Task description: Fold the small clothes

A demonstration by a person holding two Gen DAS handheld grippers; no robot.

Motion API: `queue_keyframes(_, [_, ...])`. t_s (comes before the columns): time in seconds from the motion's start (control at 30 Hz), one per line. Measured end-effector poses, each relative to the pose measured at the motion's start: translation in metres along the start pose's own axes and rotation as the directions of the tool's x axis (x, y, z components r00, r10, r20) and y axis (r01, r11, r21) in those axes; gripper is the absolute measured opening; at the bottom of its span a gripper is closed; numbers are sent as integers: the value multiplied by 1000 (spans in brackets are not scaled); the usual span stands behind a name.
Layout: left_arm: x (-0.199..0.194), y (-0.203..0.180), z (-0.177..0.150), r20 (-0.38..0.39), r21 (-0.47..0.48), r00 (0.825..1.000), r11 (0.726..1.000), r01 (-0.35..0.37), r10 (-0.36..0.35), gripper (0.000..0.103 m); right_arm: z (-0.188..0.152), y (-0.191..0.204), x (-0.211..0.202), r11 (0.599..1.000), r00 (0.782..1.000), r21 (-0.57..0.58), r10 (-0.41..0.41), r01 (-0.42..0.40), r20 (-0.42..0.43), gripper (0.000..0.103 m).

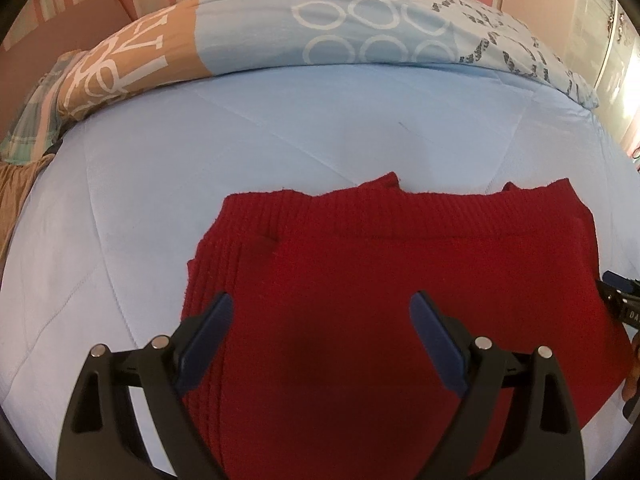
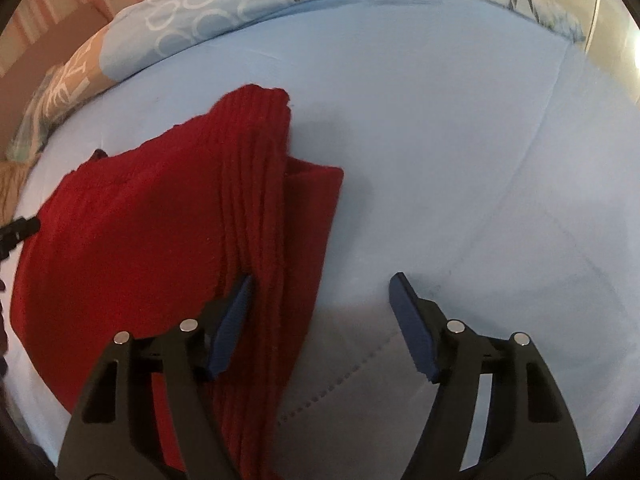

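Inspector: Location of the garment?

Assessor: The red knitted garment (image 1: pixel 360 280) lies on the pale blue bed cover (image 1: pixel 280 120), already partly folded, with ribbed bands along its far edge and both sides. A patterned duvet (image 1: pixel 360 28) is bunched well beyond it, apart from it.

Inspector: Which step is in hand?

Assessor: By judgement, an intermediate fold. The side panels appear turned in; the right-wrist view shows the ribbed right edge doubled over a lower layer that sticks out beside it. A further fold looks outstanding.

Inspector: State of the left claw (image 1: pixel 320 312)?

Assessor: Wide. Its blue pads (image 1: pixel 208 340) stand over the near left part of the garment, nothing pinched between them. Whether the tips touch the knit cannot be told.

Inspector: And the right claw (image 2: pixel 320 296)?

Assessor: Also wide, holding nothing. It straddles the garment's right edge: one pad (image 2: pixel 232 320) over the ribbed fold, the other (image 2: pixel 412 320) over bare cover. Contact cannot be confirmed.

Inspector: What does the next move call for?

Assessor: Probably each claw lowering onto the near edge on its own side and closing through all layers, so the stack lifts evenly. The protruding lower layer on the right is liable to slip out if missed.
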State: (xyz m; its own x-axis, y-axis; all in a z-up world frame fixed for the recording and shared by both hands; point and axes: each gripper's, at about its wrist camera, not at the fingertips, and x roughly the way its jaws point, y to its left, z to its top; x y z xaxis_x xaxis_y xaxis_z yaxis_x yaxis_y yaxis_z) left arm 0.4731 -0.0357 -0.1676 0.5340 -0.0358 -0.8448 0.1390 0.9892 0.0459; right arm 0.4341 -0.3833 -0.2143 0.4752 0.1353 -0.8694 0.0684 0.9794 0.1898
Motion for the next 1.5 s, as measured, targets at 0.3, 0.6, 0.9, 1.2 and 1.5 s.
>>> queue_keyframes(0.3, [4,9,-6,-5,-5,1000,1000,-16,16,90,3,-16,-3,996,999,85,15,-11,-51,95])
queue_keyframes(0.6, [-3,23,-15,9,-35,1000,999,-23,23,90,-3,-19,-8,979,978,127,175,-160,-117,97])
queue_keyframes(0.9, [-2,28,-22,-3,-40,1000,999,-25,25,90,-1,-3,-4,979,974,63,202,-196,-105,63])
queue_keyframes(1.2, [0,27,-25,-6,-45,1000,999,-17,17,90,1,-1,-1,960,957,109,270,-259,-107,29])
queue_keyframes(1.5, [0,22,-30,-9,-46,1000,999,-27,27,90,2,3,-30,966,967,54,253,-252,-20,17])
